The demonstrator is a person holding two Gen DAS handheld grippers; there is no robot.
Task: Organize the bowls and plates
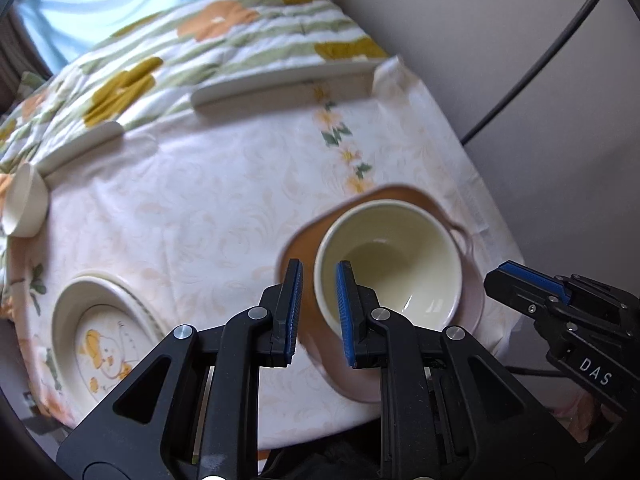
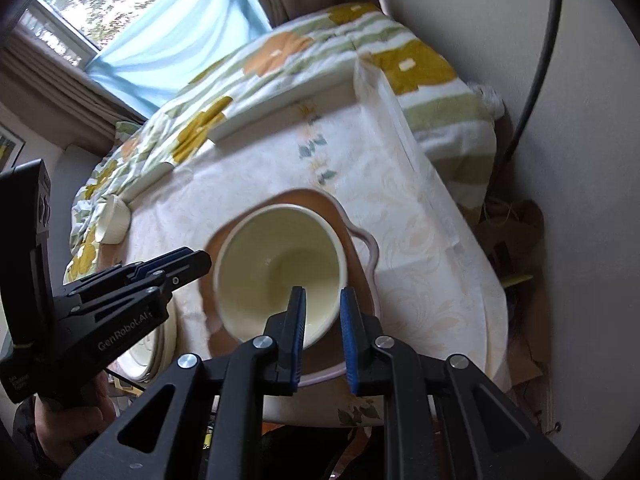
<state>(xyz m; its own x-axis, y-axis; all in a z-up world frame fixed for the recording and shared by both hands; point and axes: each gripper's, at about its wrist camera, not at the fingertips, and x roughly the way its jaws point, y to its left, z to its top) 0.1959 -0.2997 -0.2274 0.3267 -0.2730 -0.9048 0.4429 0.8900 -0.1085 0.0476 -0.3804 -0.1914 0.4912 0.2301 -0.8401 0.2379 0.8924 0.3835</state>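
The cream bowl (image 1: 388, 264) sits in the brown, pink-rimmed eared plate (image 1: 304, 240) near the front edge of the cloth-covered tabletop (image 1: 200, 208). The fingers of the left gripper (image 1: 320, 264) and the right gripper (image 2: 323, 290) are drawn in to a narrow gap, with nothing between them. Both hang over the bowl, apart from it.

The eared plate lies close to the tabletop's edge (its near rim looks almost at the drop). A sideways nudge from either gripper could slide plate and bowl off together. The loose cloth could drag too, pulling the stack of printed plates (image 1: 104, 344) with it. The small white bowl (image 1: 26, 200) lies tipped at the far corner beside the bed (image 1: 160, 48) and might roll off.

Both views are smeared. The fingers hide the eared plate's near rim, and I cannot tell how many plates are in the stack.
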